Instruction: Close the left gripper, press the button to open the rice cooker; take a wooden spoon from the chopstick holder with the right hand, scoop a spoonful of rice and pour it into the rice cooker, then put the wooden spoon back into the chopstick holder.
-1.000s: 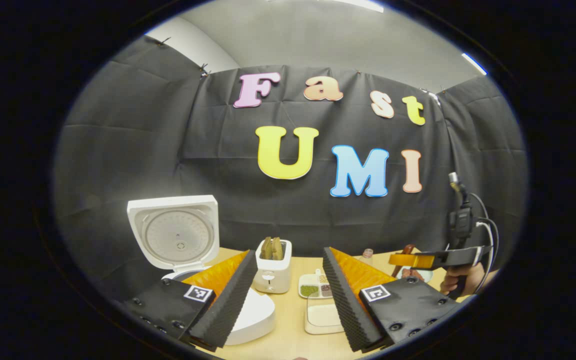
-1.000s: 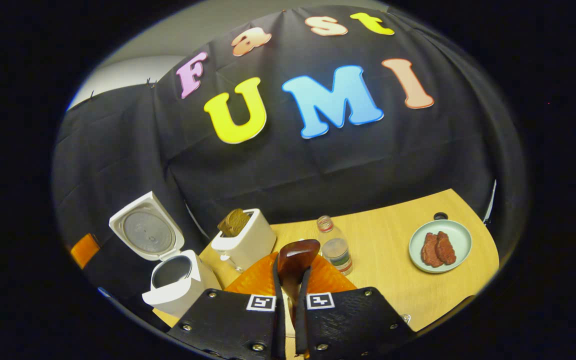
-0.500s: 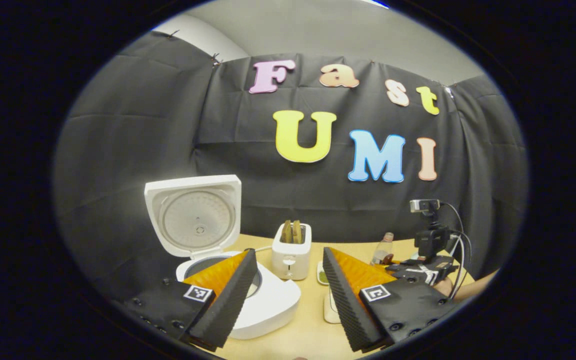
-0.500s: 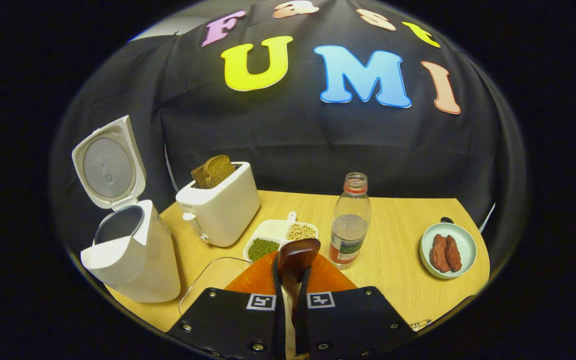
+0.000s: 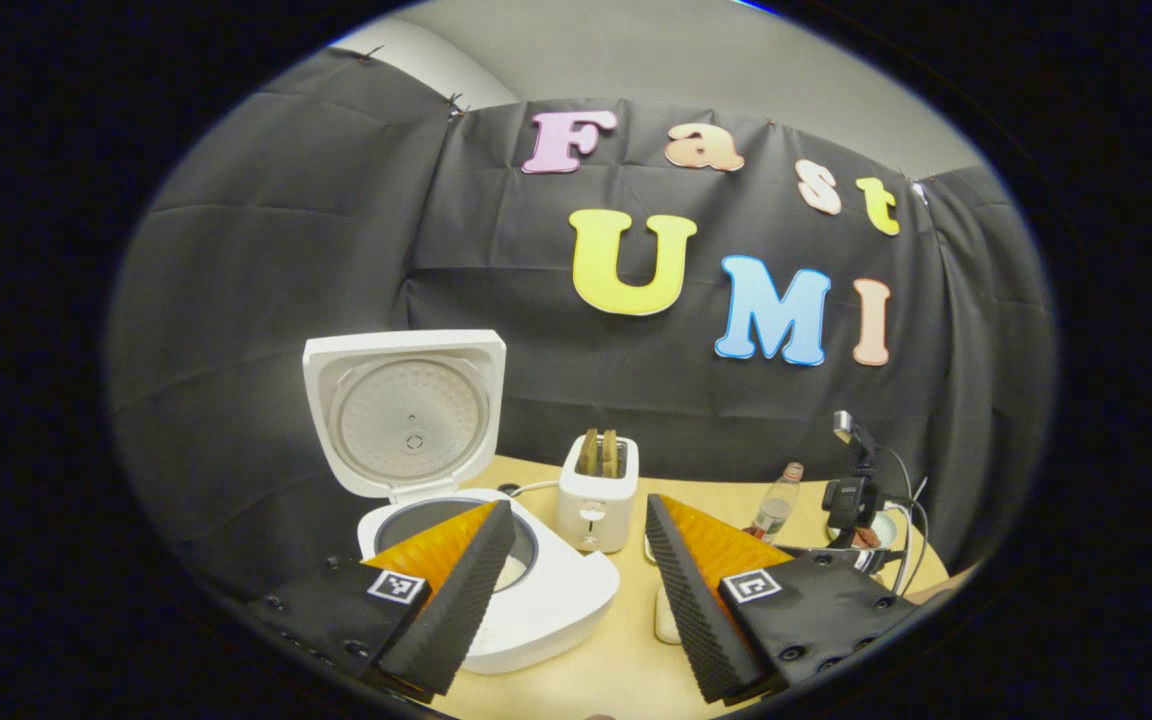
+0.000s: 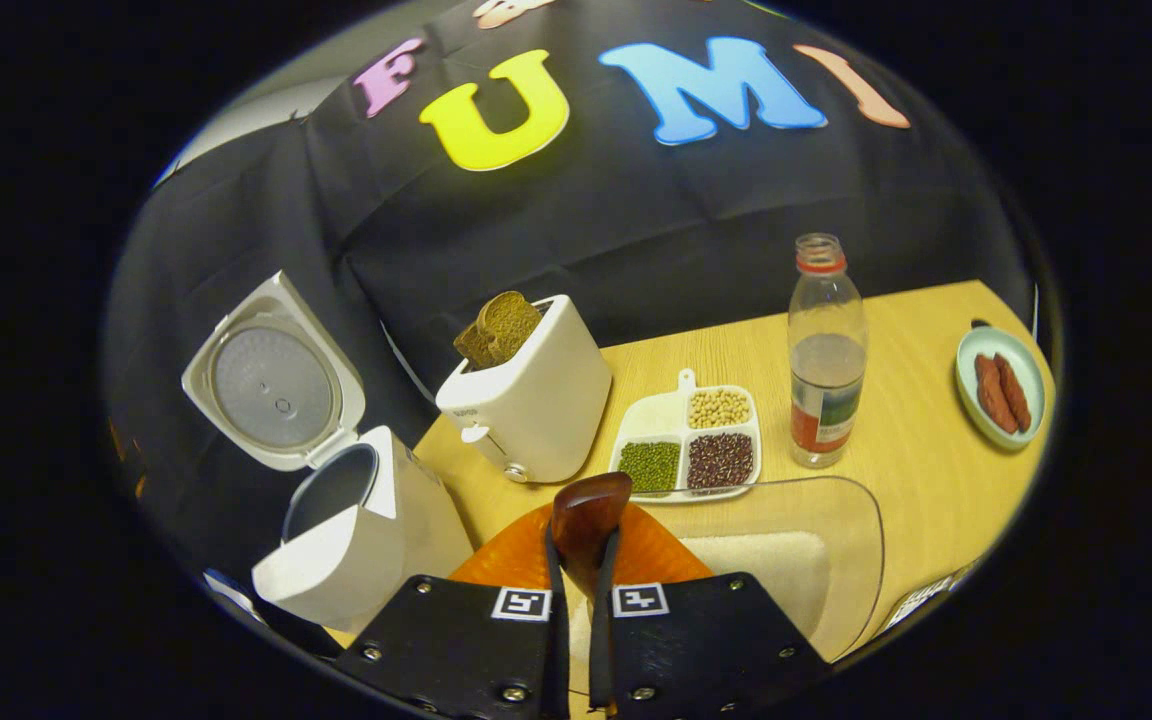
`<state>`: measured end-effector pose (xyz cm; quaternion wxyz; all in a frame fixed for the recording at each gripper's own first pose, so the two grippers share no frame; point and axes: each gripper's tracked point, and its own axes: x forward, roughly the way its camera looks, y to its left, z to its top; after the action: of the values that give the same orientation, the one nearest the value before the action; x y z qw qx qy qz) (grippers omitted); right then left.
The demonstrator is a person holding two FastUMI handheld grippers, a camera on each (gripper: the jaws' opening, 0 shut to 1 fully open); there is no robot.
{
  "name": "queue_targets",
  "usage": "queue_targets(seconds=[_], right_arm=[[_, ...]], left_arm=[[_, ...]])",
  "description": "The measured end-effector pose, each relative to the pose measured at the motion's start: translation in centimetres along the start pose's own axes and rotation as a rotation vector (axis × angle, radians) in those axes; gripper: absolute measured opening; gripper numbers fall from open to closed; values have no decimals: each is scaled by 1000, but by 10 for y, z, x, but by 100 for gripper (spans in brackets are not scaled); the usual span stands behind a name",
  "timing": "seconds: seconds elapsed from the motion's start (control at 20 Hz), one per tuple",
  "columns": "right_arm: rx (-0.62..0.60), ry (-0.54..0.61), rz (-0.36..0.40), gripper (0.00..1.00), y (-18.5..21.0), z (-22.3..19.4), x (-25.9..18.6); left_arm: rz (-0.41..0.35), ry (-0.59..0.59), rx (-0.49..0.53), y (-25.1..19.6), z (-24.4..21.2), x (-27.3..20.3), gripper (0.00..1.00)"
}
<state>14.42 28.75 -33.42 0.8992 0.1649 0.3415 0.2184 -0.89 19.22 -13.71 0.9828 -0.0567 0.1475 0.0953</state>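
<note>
Wall: a black, creased cloth (image 5: pixel 286 260) hangs as the booth's backdrop, curving round the far and side edges of the table.
Upper room: above the cloth, a plain pale grey wall or ceiling (image 5: pixel 656 50) shows, lighter at the left corner.
Table: a light wooden table with a fine grain (image 6: pixel 926 440), its far edge set against the cloth.
Light: even and soft.
</note>
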Motion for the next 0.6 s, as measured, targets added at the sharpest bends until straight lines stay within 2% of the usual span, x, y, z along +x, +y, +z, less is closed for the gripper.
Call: queue_targets(seconds=[0.15, 0.4, 0.6], right_arm=[[166, -47, 31, 8, -14, 23, -12], [302, -153, 62, 8, -36, 73, -47], [490, -236, 144, 8, -37, 110, -81]], left_arm=[[-7, -9, -4, -2, 3, 1, 93], [-31, -30, 12, -10, 9, 3, 94], [-56, -39, -25, -16, 15, 5, 93]])
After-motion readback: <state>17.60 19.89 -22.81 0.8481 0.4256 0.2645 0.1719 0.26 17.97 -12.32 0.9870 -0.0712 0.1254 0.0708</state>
